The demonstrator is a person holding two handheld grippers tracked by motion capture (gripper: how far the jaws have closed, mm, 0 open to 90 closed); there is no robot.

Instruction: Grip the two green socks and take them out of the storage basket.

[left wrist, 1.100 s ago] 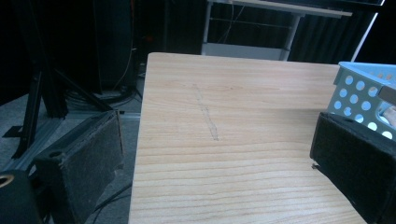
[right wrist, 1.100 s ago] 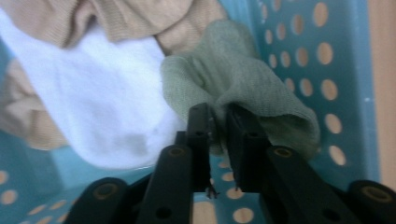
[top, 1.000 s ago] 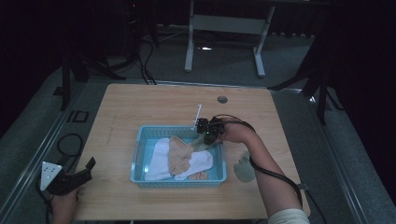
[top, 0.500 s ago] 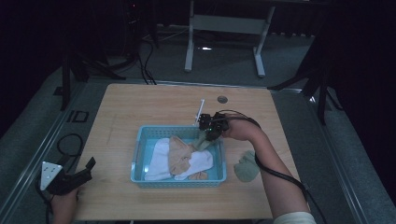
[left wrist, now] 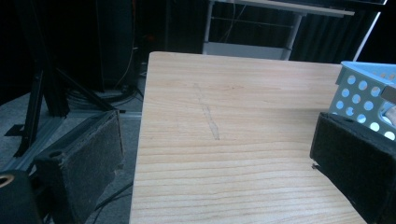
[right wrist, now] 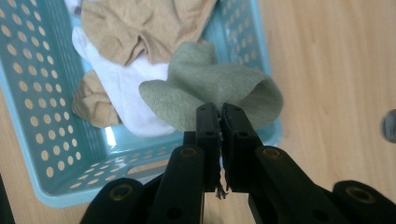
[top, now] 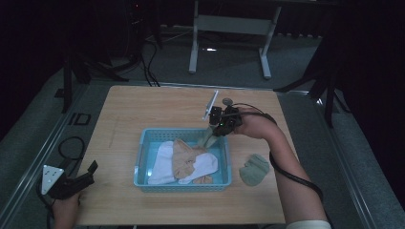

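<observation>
A light blue perforated basket (top: 143, 148) (right wrist: 42, 140) sits mid-table with white and tan socks in it. My right gripper (top: 213, 130) (right wrist: 218, 114) hangs over the basket's far right corner, shut on a grey-green sock (right wrist: 205, 95) (top: 208, 137) that dangles from its jaws above the basket. A second grey-green sock (top: 254, 168) lies on the table to the right of the basket. My left gripper (top: 90, 169) (left wrist: 210, 154) rests at the table's front left corner, jaws wide apart with only bare wood between them.
A small round dark object (top: 227, 101) (right wrist: 390, 126) lies on the wooden table (top: 143, 109) behind the right gripper. A white metal frame (top: 229, 24) stands on the floor beyond the table. Cables run along the floor at left.
The right gripper has risen and shifted toward the basket's far right corner, lifting the grey-green sock up out of the pile. The left gripper has stayed put.
</observation>
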